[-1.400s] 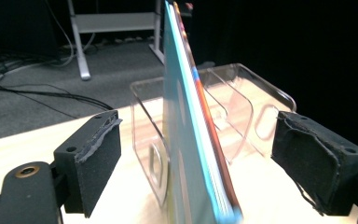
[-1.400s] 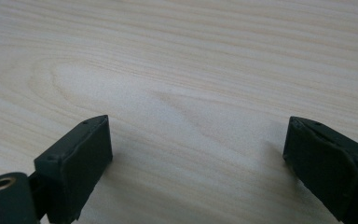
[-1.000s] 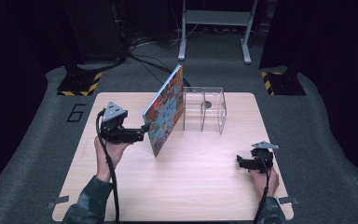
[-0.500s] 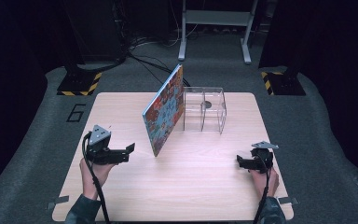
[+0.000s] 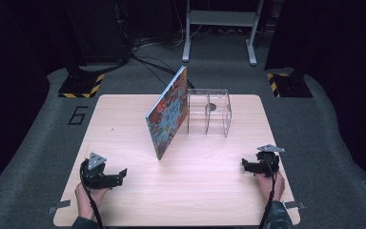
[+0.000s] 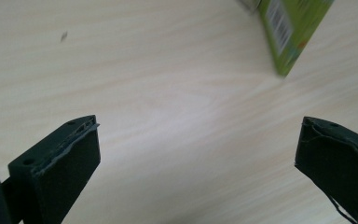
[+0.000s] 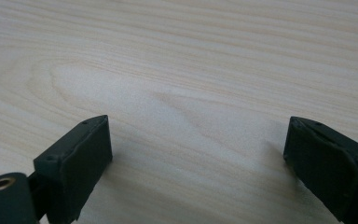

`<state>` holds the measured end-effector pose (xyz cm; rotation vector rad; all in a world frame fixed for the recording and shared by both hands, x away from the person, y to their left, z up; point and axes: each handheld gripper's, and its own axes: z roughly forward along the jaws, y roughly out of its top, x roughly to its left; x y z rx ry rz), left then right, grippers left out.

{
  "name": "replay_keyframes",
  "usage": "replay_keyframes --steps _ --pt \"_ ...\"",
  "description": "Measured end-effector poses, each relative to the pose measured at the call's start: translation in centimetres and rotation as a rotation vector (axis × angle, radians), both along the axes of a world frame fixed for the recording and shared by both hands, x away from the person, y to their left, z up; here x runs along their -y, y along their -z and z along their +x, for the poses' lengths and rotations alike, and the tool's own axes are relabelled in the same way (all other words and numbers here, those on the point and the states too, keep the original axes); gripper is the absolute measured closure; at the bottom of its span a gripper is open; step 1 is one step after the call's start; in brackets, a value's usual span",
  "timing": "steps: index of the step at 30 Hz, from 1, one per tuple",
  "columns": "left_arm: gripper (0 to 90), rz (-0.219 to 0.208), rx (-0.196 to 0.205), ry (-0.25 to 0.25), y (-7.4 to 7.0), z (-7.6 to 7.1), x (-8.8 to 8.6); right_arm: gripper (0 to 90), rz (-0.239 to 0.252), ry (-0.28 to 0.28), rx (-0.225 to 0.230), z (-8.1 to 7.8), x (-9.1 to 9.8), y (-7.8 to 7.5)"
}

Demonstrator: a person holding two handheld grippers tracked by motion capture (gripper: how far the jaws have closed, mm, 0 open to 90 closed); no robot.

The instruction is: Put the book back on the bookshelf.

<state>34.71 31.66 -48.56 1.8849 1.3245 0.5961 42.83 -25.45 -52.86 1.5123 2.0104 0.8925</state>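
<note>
A flat, rectangular book [image 5: 167,114] with a busy red, blue and orange cover stands tilted on one lower corner at the middle of the desk [image 5: 124,119], its upper part leaning against a clear acrylic box [image 5: 208,111] at its 3 o'clock. The box is square-edged, with a partition making two compartments, and a small dark round thing lies in the far one. In the left gripper view the book's lower corner [image 6: 294,28] shows a green back with a white barcode label, too blurred to read.

The desk is pale wood-grain laminate with rounded corners and a smooth matte face. It stands on grey carpet bearing a dark "6" [image 5: 78,115] at the desk's 10 o'clock. Black-and-yellow striped feet [image 5: 81,86], cables and a grey metal frame [image 5: 219,28] sit in the dark room beyond.

The left gripper [image 5: 120,175] rests low at 7 o'clock from the book, well apart from it, its black blocky fingers [image 6: 63,158] spread wide over bare wood. The right gripper [image 5: 244,165] sits at 4 o'clock, its fingers [image 7: 77,158] likewise apart with nothing between them.
</note>
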Motion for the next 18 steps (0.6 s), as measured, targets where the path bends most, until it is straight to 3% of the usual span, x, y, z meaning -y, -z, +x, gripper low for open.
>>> replay_keyframes --steps 4,8,10,18 --pt "0.0 0.010 -0.020 -0.044 2.8 -0.2 -1.1 6.8 0.000 0.000 -0.001 0.0 0.0 0.0" --pt "0.0 0.030 -0.072 -0.069 4.7 -0.2 -1.9 6.8 0.000 0.001 -0.001 0.0 0.0 0.0" --pt "0.0 0.065 -0.062 -0.075 4.7 -0.2 -1.9 6.8 0.002 0.003 0.000 0.0 0.0 0.0" --pt "0.0 0.070 -0.067 -0.081 4.8 -0.1 -1.9 6.7 -0.004 0.000 0.003 0.0 0.0 0.0"
